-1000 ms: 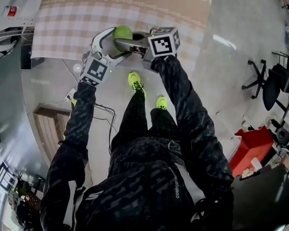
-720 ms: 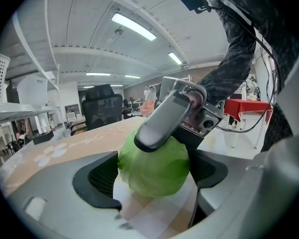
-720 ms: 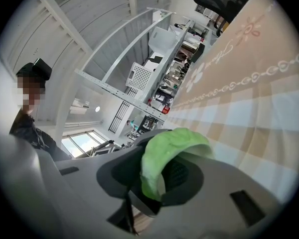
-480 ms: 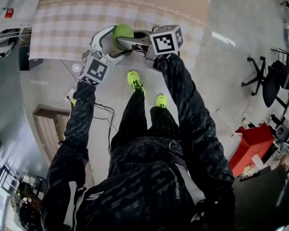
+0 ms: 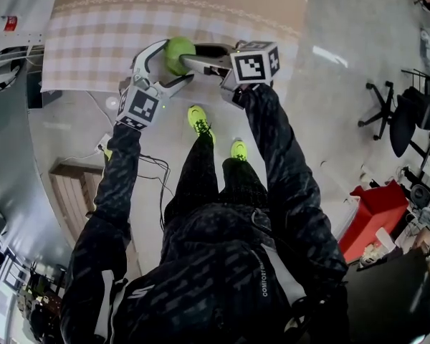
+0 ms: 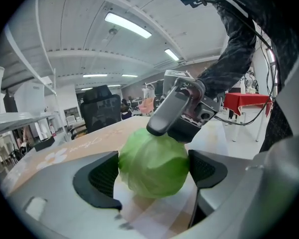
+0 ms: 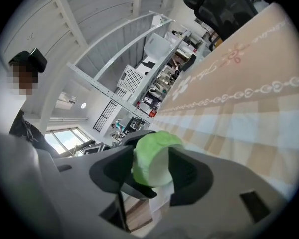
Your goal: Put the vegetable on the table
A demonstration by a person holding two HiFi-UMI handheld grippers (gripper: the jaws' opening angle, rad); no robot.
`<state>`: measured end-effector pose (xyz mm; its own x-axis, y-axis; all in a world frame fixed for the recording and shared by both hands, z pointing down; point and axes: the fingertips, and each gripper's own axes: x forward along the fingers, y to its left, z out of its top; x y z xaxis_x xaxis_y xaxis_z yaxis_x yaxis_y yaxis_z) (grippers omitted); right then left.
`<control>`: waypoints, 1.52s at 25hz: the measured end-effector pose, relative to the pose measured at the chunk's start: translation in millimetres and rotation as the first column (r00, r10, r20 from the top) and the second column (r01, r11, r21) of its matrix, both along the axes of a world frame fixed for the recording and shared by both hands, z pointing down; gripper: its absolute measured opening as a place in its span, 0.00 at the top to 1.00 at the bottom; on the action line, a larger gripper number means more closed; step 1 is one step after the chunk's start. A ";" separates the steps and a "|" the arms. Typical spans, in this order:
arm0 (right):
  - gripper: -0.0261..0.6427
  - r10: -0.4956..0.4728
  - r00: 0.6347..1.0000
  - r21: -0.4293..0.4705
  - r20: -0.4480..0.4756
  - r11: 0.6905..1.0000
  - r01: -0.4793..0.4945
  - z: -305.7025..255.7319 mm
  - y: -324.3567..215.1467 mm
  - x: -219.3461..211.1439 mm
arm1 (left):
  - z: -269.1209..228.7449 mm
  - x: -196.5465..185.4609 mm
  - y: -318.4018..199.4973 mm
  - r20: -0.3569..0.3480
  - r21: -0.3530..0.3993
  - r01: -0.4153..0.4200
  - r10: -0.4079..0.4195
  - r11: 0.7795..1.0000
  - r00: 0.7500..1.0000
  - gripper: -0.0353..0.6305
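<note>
- We stand on a pale, glossy floor [image 5: 344,84] in a large workroom. In front of us is a table [image 5: 272,6] draped in a beige checked cloth [image 5: 93,41], with its near edge just past our feet.
- An office chair [image 5: 405,124] and a red box [image 5: 373,224] stand well off to our right.
- The cabbage [image 5: 179,51], round and light green, sits over the near edge of the cloth with both grippers around it. We cannot tell whether it touches the cloth.
- Our left gripper [image 6: 154,171] is closed on the cabbage. Both dark pads press against its sides, and the head fills the gap between them.
- Our right gripper [image 7: 152,173] reaches in from the right, crosswise to the left one. Its jaws are opening and already spread wide. The cabbage sits between them, but the pads no longer clamp it.
- In the left gripper view, one of the right gripper's fingers [image 6: 172,111] lies over the top of the cabbage.
</note>
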<state>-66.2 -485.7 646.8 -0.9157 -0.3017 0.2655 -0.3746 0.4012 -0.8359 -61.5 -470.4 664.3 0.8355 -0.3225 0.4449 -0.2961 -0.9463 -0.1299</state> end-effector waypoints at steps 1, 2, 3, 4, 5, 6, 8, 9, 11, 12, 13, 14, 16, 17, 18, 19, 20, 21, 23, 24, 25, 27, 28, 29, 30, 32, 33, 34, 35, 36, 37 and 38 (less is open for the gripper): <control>0.67 0.008 1.000 0.014 -0.016 1.000 -0.007 -1.9 -1.8 2.8 | 0.3 1.6 0.2 0.011 0.005 -0.003 0.003 1.000 1.000 0.29; 0.67 0.009 0.999 0.023 -0.031 1.000 -0.008 -3.4 -2.5 4.6 | 0.6 2.9 0.3 0.023 0.009 -0.005 0.005 1.000 1.000 0.29; 0.67 0.008 0.999 0.025 -0.043 1.000 -0.007 -3.9 -2.3 6.2 | 0.8 4.1 0.4 0.036 0.014 -0.007 0.006 1.000 0.999 0.29; 0.67 0.008 0.999 0.021 -0.051 1.000 -0.007 -3.8 -1.5 8.4 | 0.9 5.7 0.6 0.048 0.019 -0.008 0.007 1.000 0.999 0.29; 0.67 0.011 0.999 0.011 -0.053 1.000 -0.011 -2.9 -0.4 11.7 | 0.8 7.7 0.9 0.058 0.025 -0.010 0.008 1.000 0.998 0.29; 0.67 0.016 0.999 -0.004 -0.049 1.000 -0.017 -1.1 1.2 15.7 | 0.6 10.2 1.3 0.066 0.032 -0.012 0.010 0.999 0.998 0.29; 0.68 0.035 0.999 -0.039 -0.029 0.999 -0.036 3.4 4.6 24.8 | -0.4 15.8 2.1 0.070 0.038 -0.016 0.013 0.999 0.997 0.29; 0.69 0.047 0.999 -0.051 -0.020 0.998 -0.048 4.9 5.7 29.8 | -1.1 18.9 2.7 0.065 0.037 -0.017 0.015 0.999 0.998 0.29; 0.70 0.066 0.998 -0.057 -0.013 0.996 -0.067 7.4 7.7 38.8 | -2.4 24.5 4.1 0.058 0.034 -0.022 0.020 0.999 0.998 0.29; 0.70 0.072 0.997 -0.055 -0.015 0.996 -0.073 8.8 8.5 42.9 | -3.0 27.0 4.7 0.055 0.034 -0.025 0.023 0.999 0.998 0.29; 0.70 0.077 0.997 -0.051 -0.022 0.996 -0.078 10.2 8.9 46.9 | -4.0 29.3 5.1 0.048 0.032 -0.026 0.024 0.999 0.999 0.30; 0.70 0.082 0.996 -0.042 -0.035 0.996 -0.084 11.1 8.5 51.2 | -5.4 31.6 5.0 0.039 0.028 -0.024 0.023 0.999 0.999 0.31; 0.71 0.093 0.994 -0.020 -0.063 0.995 -0.095 12.3 6.9 58.2 | -7.4 35.7 4.6 0.026 0.024 -0.020 0.020 1.000 0.999 0.34; 0.72 0.096 0.993 -0.018 -0.063 0.995 -0.097 13.4 7.1 59.6 | -7.7 37.1 4.4 0.025 0.023 -0.017 0.017 1.000 1.000 0.34; 0.72 0.099 0.994 -0.024 -0.054 0.995 -0.100 14.7 7.7 60.3 | -8.0 38.0 4.1 0.023 0.020 -0.013 0.012 1.000 1.000 0.34; 0.72 0.102 0.994 -0.031 -0.043 0.994 -0.104 15.7 8.0 61.2 | -8.3 39.0 3.5 0.021 0.017 -0.009 0.008 1.000 1.000 0.34; 0.72 0.106 0.994 -0.034 -0.037 0.994 -0.107 16.4 8.0 62.8 | -8.8 40.5 3.0 0.021 0.014 -0.007 0.006 1.000 1.000 0.34; 0.72 0.109 0.993 -0.029 -0.043 0.994 -0.110 16.9 7.6 65.1 | -9.5 42.5 2.7 0.020 0.010 -0.007 0.007 1.000 1.000 0.34; 0.72 0.118 0.990 -0.002 -0.079 0.993 -0.119 16.5 5.3 70.3 | -9.6 46.1 2.6 0.015 0.005 -0.010 0.010 1.000 1.000 0.35; 0.73 0.125 0.988 0.011 -0.093 0.992 -0.125 15.8 3.6 72.2 | -9.1 47.4 2.1 0.011 0.002 -0.009 0.009 1.000 1.000 0.35; 0.77 0.132 0.986 0.017 -0.098 0.991 -0.131 15.7 2.2 73.3 | -8.5 48.5 1.0 0.005 -0.002 -0.004 0.004 1.000 1.000 0.35; 0.81 0.141 0.985 0.011 -0.101 0.990 -0.140 19.9 1.2 74.9 | -7.3 50.7 -3.0 -0.010 -0.012 0.010 -0.010 1.000 1.000 0.36; 0.83 0.141 0.983 0.007 -0.115 0.990 -0.141 24.0 1.4 76.3 | -6.7 52.1 -4.7 -0.014 -0.013 0.012 -0.012 1.000 1.000 0.38; 0.89 0.138 0.980 0.008 -0.143 0.990 -0.138 28.8 2.0 77.9 | -6.1 53.9 -5.8 -0.017 -0.015 0.013 -0.013 1.000 1.000 0.41; 0.94 0.135 0.975 0.018 -0.175 0.991 -0.134 32.5 2.4 79.0 | -5.9 56.1 -6.5 -0.021 -0.019 0.015 -0.016 1.000 1.000 0.48; 0.96 0.135 0.972 0.045 -0.192 0.991 -0.129 33.7 2.8 78.6 | -6.7 59.6 -8.9 -0.036 -0.026 0.025 -0.026 0.999 0.999 0.50; 0.96 0.136 0.974 0.048 -0.182 0.990 -0.129 34.2 3.7 77.9 | -7.7 60.0 -10.7 -0.042 -0.028 0.031 -0.032 0.999 0.999 0.50; 0.96 0.134 0.976 0.049 -0.172 0.991 -0.128 35.4 5.1 77.0 | -8.9 60.2 -12.2 -0.049 -0.028 0.034 -0.035 0.999 0.998 0.50; 0.96 0.132 0.976 0.054 -0.171 0.991 -0.124 36.4 6.1 76.3 | -9.7 60.4 -12.8 -0.054 -0.027 0.034 -0.035 0.999 0.998 0.50; 0.96 0.130 0.975 0.067 -0.181 0.991 -0.119 36.4 6.4 76.1 | -10.1 60.9 -12.9 -0.057 -0.025 0.031 -0.032 0.999 0.998 0.50; 0.96 0.128 0.972 0.086 -0.200 0.990 -0.113 35.6 6.2 76.2 | -10.3 61.4 -12.9 -0.058 -0.022 0.029 -0.030 0.999 0.998 0.50; 0.97 0.125 0.967 0.109 -0.224 0.989 -0.103 34.7 5.7 76.5 | -10.5 61.7 -13.1 -0.060 -0.021 0.029 -0.030 0.999 0.998 0.50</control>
